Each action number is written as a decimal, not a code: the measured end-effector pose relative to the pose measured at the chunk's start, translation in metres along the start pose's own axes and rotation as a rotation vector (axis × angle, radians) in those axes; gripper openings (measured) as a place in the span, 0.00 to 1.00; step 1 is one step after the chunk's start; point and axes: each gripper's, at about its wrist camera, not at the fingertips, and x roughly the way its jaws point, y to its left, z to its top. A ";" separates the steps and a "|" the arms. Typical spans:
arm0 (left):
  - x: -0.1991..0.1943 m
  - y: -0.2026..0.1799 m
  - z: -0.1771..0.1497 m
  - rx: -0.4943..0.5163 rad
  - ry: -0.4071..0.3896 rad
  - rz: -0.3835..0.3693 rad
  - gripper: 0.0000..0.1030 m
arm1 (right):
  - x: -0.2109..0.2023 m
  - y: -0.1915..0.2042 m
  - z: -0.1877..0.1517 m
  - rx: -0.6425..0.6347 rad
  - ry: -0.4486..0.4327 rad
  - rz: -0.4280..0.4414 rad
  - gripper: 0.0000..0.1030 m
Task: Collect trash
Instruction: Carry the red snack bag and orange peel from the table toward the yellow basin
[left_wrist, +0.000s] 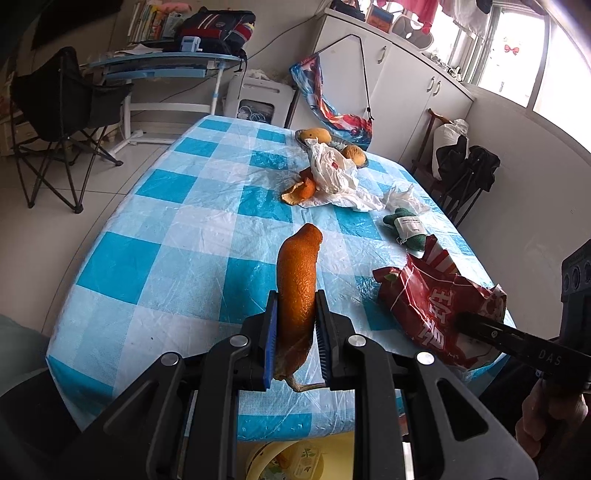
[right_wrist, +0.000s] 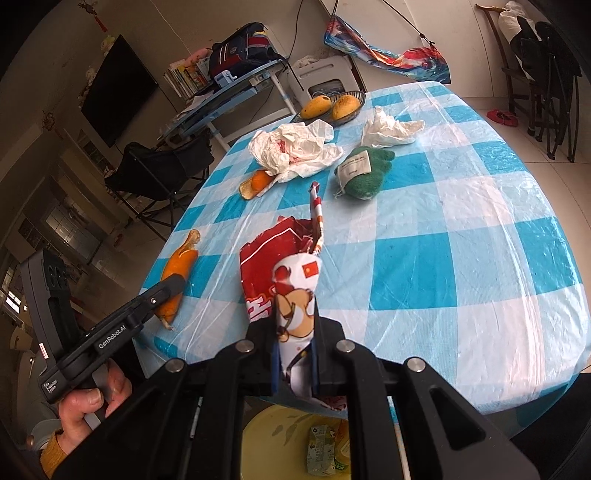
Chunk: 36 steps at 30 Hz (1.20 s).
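Observation:
My left gripper (left_wrist: 296, 297) is shut on a long strip of orange peel (left_wrist: 298, 266) that stands up between its blue pads, above the near edge of the chequered table (left_wrist: 155, 236). The right wrist view shows that same left gripper (right_wrist: 176, 283) on the peel (right_wrist: 181, 264), held by a hand. My right gripper (right_wrist: 295, 308) is shut on a crumpled red and white snack bag (right_wrist: 266, 258). In the left wrist view the right gripper (left_wrist: 463, 320) clamps the bag (left_wrist: 424, 295) at the table's right side. A yellow bin (right_wrist: 258, 424) with some trash inside stands below the table edge.
Farther back on the table lie a white plastic bag (right_wrist: 295, 147), a curled orange peel (right_wrist: 255, 182), a green cloth item with a label (right_wrist: 369, 173), a crumpled tissue (right_wrist: 388, 127) and a basket of mangoes (right_wrist: 332, 105). Folding chairs stand on both sides.

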 end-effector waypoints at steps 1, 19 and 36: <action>0.000 0.003 0.001 -0.011 -0.002 -0.003 0.18 | 0.000 0.000 0.000 0.001 -0.003 -0.004 0.12; 0.005 0.007 -0.001 -0.037 0.016 -0.016 0.18 | -0.010 0.013 -0.008 -0.037 -0.018 0.028 0.12; -0.002 0.001 -0.005 -0.002 -0.001 -0.003 0.18 | -0.021 0.071 -0.057 -0.283 0.092 0.084 0.12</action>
